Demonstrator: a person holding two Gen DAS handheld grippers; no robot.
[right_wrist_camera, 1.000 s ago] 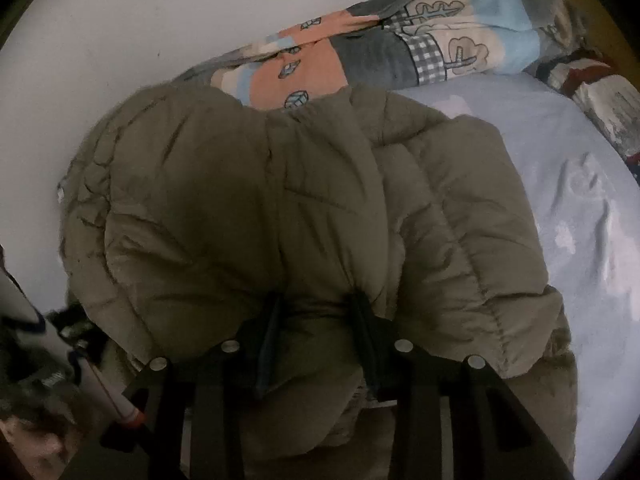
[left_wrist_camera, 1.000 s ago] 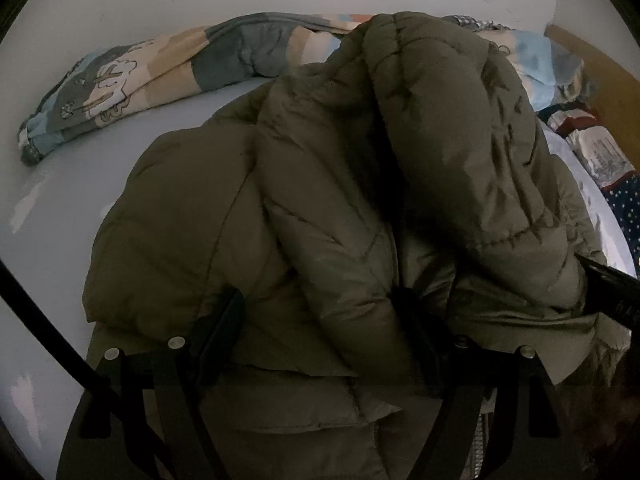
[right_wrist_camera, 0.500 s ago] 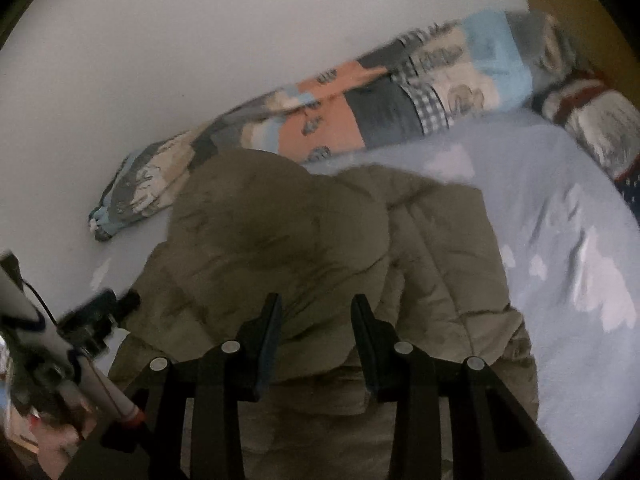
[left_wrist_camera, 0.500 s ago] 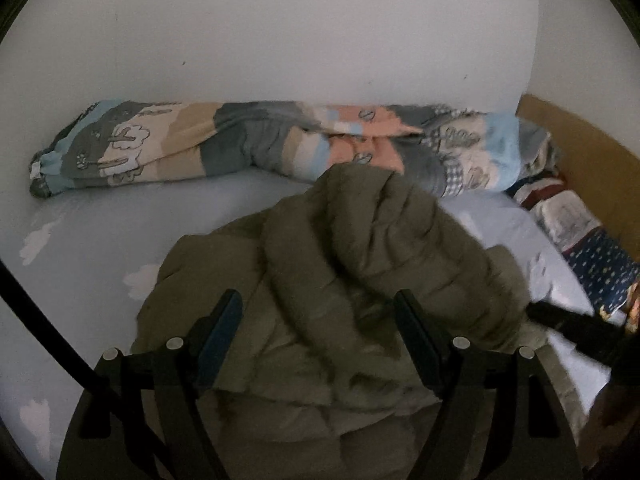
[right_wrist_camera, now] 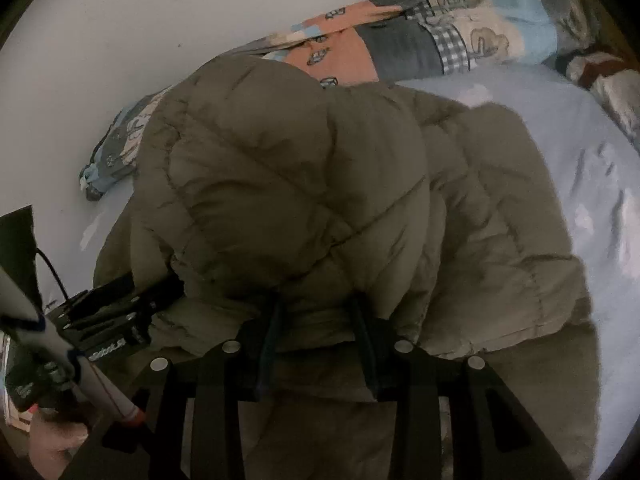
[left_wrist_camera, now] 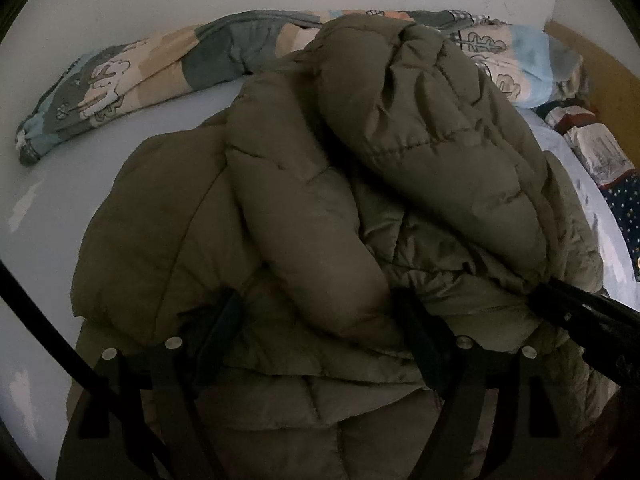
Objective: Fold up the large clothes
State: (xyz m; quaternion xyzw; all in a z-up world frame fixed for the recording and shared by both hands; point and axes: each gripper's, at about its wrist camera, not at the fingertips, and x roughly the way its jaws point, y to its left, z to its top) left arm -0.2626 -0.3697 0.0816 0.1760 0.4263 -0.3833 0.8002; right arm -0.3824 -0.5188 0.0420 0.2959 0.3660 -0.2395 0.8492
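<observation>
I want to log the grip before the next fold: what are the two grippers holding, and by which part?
Both hold the olive puffer jacket: left gripper and right gripper each pinch a thick bunched fold nearest the cameras. Which part of the garment cannot be told.

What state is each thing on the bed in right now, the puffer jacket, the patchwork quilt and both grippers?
Puffer jacket: bunched, partly folded, resting on the bed.
Patchwork quilt: rolled up along the wall.
Bed sheet: spread, lightly wrinkled.
Left gripper: jaws wide, a thick fold of jacket between them.
Right gripper: jaws narrow, pinching a jacket fold.
</observation>
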